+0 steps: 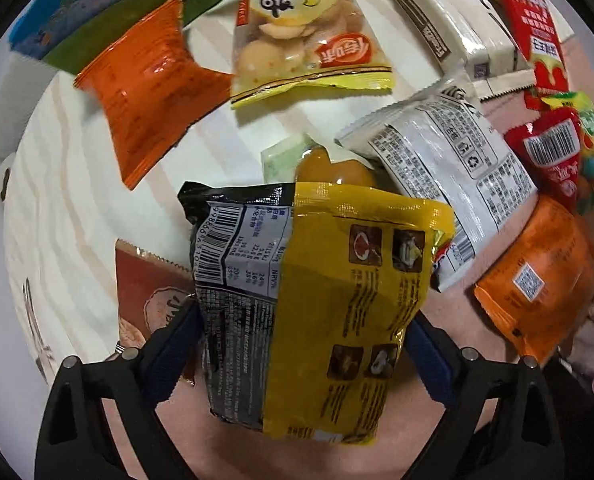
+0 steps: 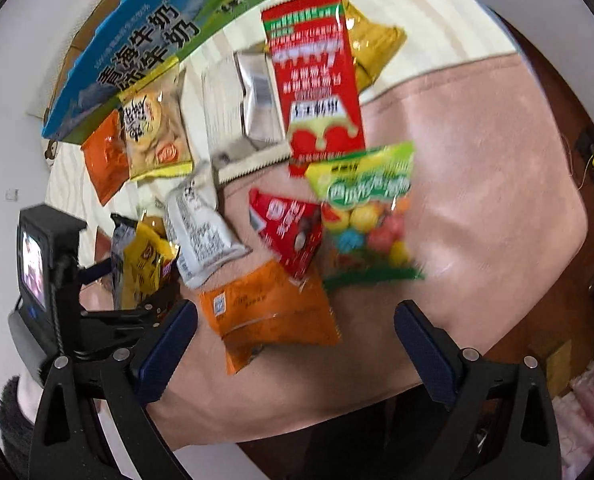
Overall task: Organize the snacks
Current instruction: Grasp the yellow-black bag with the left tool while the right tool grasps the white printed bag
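We hold the left gripper (image 1: 303, 320) clamped on a crinkled yellow-and-black foil snack packet (image 1: 329, 304), its blue finger pads (image 1: 185, 328) pressing the packet from both sides; the packet stands lifted between the fingers, printed back facing the camera. Directly beyond the left fingertips lies a white plastic pouch with black printed text (image 1: 449, 168), and a glossy orange foil wrapper (image 1: 153, 92) lies further ahead to the left. Ahead of that sits a yellow-edged clear bag of round biscuits (image 1: 297, 32). We keep the right gripper (image 2: 297, 344) open, its jaws spread wide with nothing between them. Just ahead of its fingertips lies a flat orange pouch with a white code label (image 2: 265, 312), resting on a pink cloth surface (image 2: 477, 200). Beyond it lie a small red triangular packet (image 2: 289, 228) and a green-topped clear bag of coloured candy balls (image 2: 369, 216).
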### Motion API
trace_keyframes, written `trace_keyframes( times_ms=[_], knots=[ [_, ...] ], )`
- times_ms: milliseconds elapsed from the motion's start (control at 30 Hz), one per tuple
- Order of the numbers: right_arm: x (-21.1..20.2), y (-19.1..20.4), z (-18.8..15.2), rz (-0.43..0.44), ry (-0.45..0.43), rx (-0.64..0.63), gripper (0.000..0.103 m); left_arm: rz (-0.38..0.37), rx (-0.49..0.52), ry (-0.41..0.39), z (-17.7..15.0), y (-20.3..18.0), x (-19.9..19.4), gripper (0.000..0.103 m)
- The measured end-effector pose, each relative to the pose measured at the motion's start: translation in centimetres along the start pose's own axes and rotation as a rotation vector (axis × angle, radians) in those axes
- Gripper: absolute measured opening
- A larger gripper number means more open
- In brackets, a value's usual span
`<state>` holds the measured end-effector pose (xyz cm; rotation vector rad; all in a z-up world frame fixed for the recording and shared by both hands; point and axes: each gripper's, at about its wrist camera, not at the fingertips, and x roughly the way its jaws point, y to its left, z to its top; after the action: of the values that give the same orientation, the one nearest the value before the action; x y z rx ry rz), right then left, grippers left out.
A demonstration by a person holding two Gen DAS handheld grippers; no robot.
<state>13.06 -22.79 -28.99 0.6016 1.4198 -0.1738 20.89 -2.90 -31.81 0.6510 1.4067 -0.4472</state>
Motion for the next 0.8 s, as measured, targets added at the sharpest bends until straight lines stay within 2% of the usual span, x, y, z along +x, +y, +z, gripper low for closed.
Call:
trace_keyframes(
  times_ms=[67, 133, 200, 267, 367, 500, 600, 733, 767, 800],
  knots=[
    [0.4, 0.4, 0.2, 0.021, 0.022, 0.015, 0.101, -0.014, -0.079, 0.001, -1.1, 0.7, 0.1, 0.090],
    [0.6, 0.8, 0.2, 0.034, 0.039, 0.020, 0.101, -0.066, -0.223, 0.021, -2.6, 2.0, 0.5, 0.087],
    [1.2, 2.2, 0.2, 0.034, 0.038, -0.006, 0.100, -0.121, -0.424, 0.061, -4.8, 4.2, 0.7, 0.087],
    [1.7, 3.7, 0.2, 0.019, 0.043, -0.044, 0.099, -0.148, -0.564, 0.081, -7.1, 5.7, 0.8, 0.086],
    [2.1, 4.7, 0.2, -0.002, 0.066, -0.065, 0.099, -0.166, -0.713, 0.087, -10.7, 7.2, 0.9, 0.087],
    [2.5, 6.6, 1.3, 0.017, 0.058, -0.085, 0.099, -0.188, -0.741, 0.072, -13.7, 7.6, 1.3, 0.089],
    [3.8, 10.2, 2.5, -0.006, 0.049, -0.198, 0.098, -0.200, -0.714, 0.075, -15.2, 7.3, 3.5, 0.091],
    [7.6, 12.2, 3.7, -0.154, 0.078, -0.266, 0.082, -0.193, -0.702, 0.070, -16.1, 7.4, 4.9, 0.091],
    [8.5, 12.4, 4.0, -0.184, 0.080, -0.277, 0.075, -0.188, -0.706, 0.064, -16.6, 7.5, 4.8, 0.086],
    [9.6, 12.5, 4.1, -0.193, 0.097, -0.282, 0.070, -0.185, -0.714, 0.059, -16.6, 7.5, 4.5, 0.085]
  ],
)
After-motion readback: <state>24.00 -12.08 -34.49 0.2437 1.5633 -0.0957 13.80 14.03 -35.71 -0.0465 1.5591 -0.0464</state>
